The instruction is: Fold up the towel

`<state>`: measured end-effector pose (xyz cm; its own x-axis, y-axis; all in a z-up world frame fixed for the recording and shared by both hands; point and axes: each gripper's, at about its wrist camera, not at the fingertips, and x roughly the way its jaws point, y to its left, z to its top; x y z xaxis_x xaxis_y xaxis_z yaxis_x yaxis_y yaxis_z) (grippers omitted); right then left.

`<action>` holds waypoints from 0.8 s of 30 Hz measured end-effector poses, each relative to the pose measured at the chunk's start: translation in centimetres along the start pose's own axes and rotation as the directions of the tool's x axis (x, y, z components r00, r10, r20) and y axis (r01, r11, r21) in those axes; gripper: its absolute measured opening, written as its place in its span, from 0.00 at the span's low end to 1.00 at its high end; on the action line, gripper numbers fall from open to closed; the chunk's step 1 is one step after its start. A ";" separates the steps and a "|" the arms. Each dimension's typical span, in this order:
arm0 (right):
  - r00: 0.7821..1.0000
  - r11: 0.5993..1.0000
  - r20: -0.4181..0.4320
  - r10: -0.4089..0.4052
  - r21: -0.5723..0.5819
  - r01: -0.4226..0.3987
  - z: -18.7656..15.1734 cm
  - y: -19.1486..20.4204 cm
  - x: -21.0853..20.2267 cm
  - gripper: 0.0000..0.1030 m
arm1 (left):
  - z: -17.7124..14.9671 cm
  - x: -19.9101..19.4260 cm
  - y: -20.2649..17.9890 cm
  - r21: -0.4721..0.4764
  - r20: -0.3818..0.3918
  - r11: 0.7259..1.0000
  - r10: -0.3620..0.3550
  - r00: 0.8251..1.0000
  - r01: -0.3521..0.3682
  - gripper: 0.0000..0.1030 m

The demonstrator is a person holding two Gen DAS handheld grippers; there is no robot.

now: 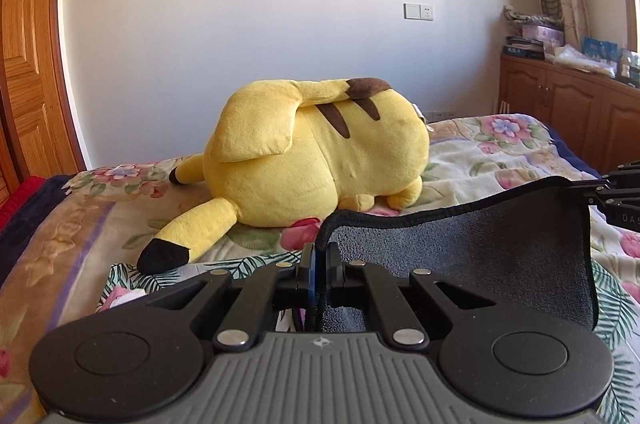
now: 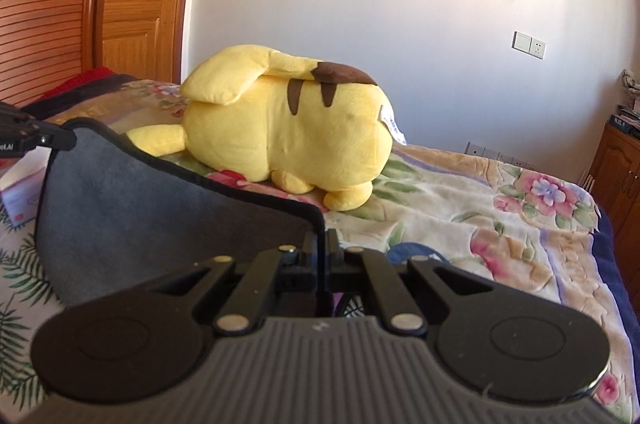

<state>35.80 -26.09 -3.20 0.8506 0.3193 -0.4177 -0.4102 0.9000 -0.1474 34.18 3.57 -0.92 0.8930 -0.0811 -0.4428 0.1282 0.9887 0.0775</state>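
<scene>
1. Left gripper (image 1: 319, 252) pinches one towel (image 1: 460, 252) corner, jaws pressed together.
2. Right gripper (image 2: 320, 244) pinches the other corner.
3. Towel hangs lifted between them above bed (image 2: 460, 207), near plush (image 1: 316, 151).

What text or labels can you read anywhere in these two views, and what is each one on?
"DAS": partial white lettering, cut off by the frame edge, on the right tool in the left wrist view.
"LAI": the end of white lettering on the left tool in the right wrist view.
White tag on the yellow plush toy: print too small to read.
Small box beside the grey towel: print blurred.
Books on the cabinet: unreadable.
</scene>
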 end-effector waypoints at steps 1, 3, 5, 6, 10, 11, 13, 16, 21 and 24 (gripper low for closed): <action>1.000 1.000 0.002 -0.004 -0.005 0.004 0.1 0.0 0.3 0.03 | 0.1 0.3 0.0 0.002 0.001 1.000 0.004 1.000 -0.004 0.00; 1.000 1.000 0.004 -0.012 -0.019 0.012 0.2 -0.1 0.8 0.03 | 0.1 0.9 0.0 0.001 0.010 1.000 0.000 1.000 0.000 0.00; 1.000 0.999 0.002 -0.017 -0.029 0.017 0.2 -0.1 1.3 0.03 | 0.0 1.6 -0.1 0.010 0.013 1.000 0.005 1.000 -0.005 0.00; 1.000 0.999 0.001 -0.020 -0.034 0.020 0.2 -0.2 1.5 0.03 | 0.0 1.9 -0.2 0.012 0.016 1.000 0.007 1.000 -0.008 0.00; 1.000 0.999 0.006 -0.025 -0.035 0.025 -0.2 -0.6 2.3 0.03 | 0.0 3.2 -0.4 0.028 0.019 1.000 0.011 1.000 -0.011 0.00; 1.000 0.999 0.003 -0.026 -0.036 0.026 -0.3 -0.7 2.6 0.03 | -0.1 3.6 -0.5 0.035 0.015 0.999 0.011 1.000 -0.011 0.00; 1.000 0.999 -0.005 -0.029 -0.040 0.029 -0.6 -0.8 3.2 0.03 | -0.3 4.4 -0.6 0.042 0.004 0.999 0.016 1.000 -0.016 0.00; 0.999 0.998 -0.016 -0.035 -0.053 0.035 -1.1 -0.9 4.4 0.03 | -0.8 5.7 -0.6 0.040 -0.017 0.999 0.004 1.000 -0.004 0.00; 0.999 0.998 -0.038 -0.036 -0.045 0.034 -2.4 -1.0 6.4 0.03 | -2.2 8.3 -0.4 0.025 -0.054 1.000 0.013 0.998 -0.012 0.00; 0.998 0.999 -0.062 -0.030 -0.031 0.028 -3.3 -1.0 7.7 0.03 | -3.0 9.7 -0.2 0.022 -0.081 1.000 0.020 0.997 -0.018 0.00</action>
<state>41.66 -25.50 -9.25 0.8405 0.2732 -0.4679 -0.3963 0.8989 -0.1870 41.54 2.97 -7.93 0.8576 -0.0511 -0.5118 0.1213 0.9871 0.1047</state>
